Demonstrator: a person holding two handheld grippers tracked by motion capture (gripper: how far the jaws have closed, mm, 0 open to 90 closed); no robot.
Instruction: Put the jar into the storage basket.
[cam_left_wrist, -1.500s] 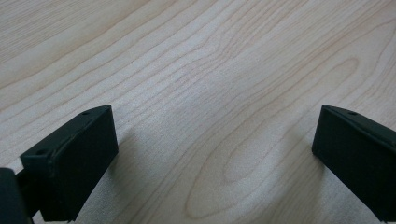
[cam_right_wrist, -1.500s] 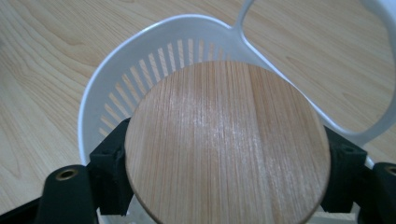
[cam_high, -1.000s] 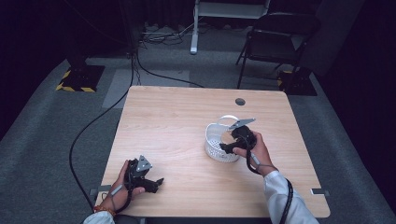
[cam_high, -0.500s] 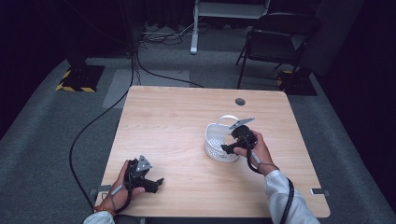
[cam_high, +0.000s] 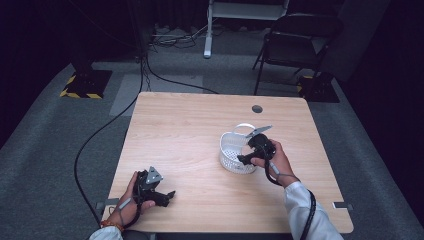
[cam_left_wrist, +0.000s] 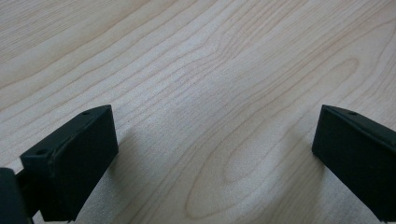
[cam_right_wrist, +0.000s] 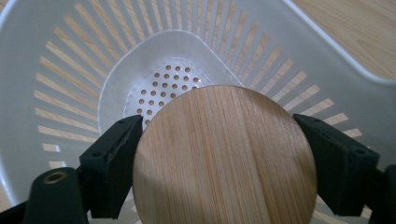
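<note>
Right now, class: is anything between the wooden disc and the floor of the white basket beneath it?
Nothing visible. The wooden disc, clamped in the right hand-held gripper, hangs over the white basket, whose perforated bottom looks bare.
</note>
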